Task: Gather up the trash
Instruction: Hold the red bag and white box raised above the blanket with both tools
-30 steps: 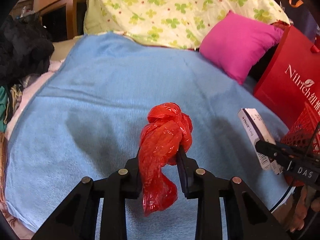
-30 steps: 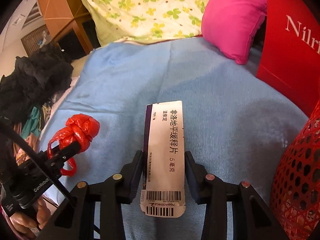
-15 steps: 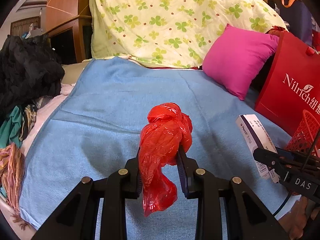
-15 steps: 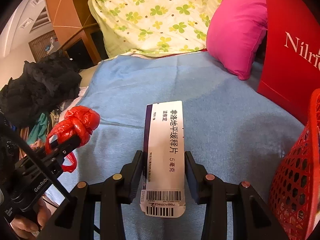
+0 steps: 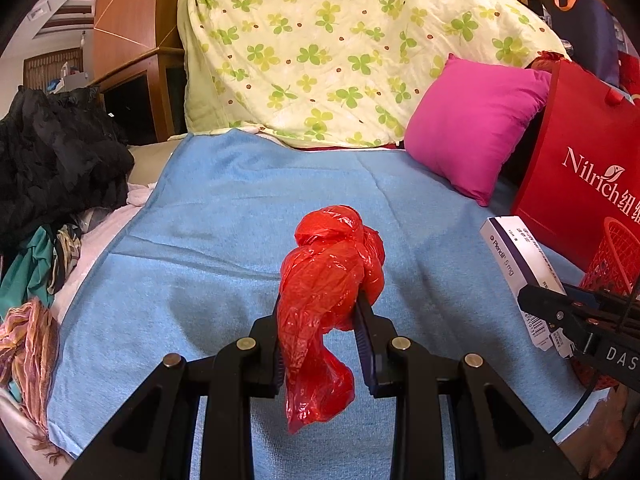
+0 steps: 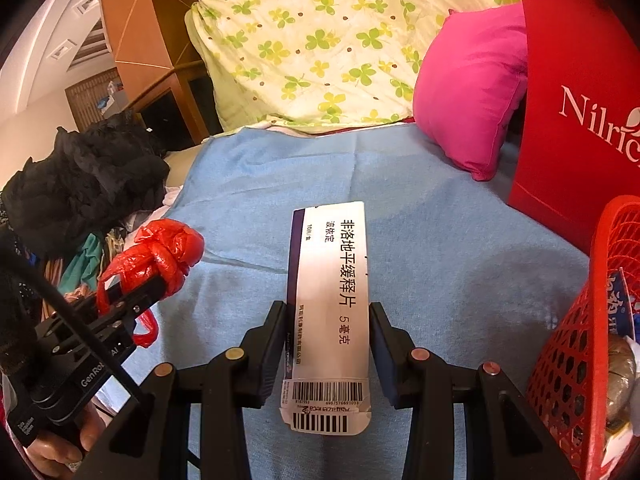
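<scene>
Left gripper (image 5: 320,312) pinches a knotted red plastic bag (image 5: 328,280) above the blue blanket (image 5: 224,240); the bag's bulk covers both finger pads and its tail hangs below them. Right gripper (image 6: 328,336) clamps a white medicine box (image 6: 332,300), barcode end nearest the camera, far end raised over the blanket. Red mesh basket (image 6: 592,340) cut off at the right edge; contents only partly legible, some wrappers. Red paper bag (image 6: 580,100) hides part of the pink pillow (image 6: 468,92). Black clothing heap (image 5: 52,160) at left, details indistinct.
</scene>
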Available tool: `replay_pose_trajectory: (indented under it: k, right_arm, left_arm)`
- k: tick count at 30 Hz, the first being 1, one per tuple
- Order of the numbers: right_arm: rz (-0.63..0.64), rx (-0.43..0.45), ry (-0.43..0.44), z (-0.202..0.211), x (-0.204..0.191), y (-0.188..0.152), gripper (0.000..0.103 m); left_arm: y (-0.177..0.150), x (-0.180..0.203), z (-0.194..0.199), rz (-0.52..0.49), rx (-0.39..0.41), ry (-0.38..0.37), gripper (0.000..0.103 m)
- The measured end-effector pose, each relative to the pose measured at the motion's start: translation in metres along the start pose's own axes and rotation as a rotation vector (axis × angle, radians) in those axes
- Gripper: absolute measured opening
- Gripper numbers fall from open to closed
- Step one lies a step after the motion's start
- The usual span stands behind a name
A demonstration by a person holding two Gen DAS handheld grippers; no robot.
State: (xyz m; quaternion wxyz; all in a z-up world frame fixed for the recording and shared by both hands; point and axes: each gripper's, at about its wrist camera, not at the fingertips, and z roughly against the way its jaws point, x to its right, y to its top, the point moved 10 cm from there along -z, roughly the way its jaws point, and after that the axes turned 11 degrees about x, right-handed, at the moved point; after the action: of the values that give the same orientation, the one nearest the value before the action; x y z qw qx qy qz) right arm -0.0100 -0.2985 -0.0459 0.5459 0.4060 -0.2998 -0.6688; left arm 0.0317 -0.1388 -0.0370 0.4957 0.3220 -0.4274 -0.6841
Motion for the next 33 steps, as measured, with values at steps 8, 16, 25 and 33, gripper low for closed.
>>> replay_pose_trajectory:
  k: [8,16,25,33]
  right_arm:
    - [0.008,0.024,0.003,0.005,-0.001,0.002,0.043]
    - [0.029,0.054,0.002,0.014,-0.001,0.005,0.043]
    - [0.037,0.072,0.003,0.021,0.002,0.010,0.043]
    - [0.043,0.074,0.011,0.025,0.002,0.011,0.043]
  left_arm:
    - [0.002,0.002,0.004,-0.003,0.013,0.000,0.031]
    - [0.003,0.007,0.006,-0.026,0.025,-0.001,0.031]
    - [0.004,0.017,0.008,-0.052,0.034,-0.005,0.031]
    - [0.003,0.020,0.006,-0.077,0.031,-0.006,0.031]
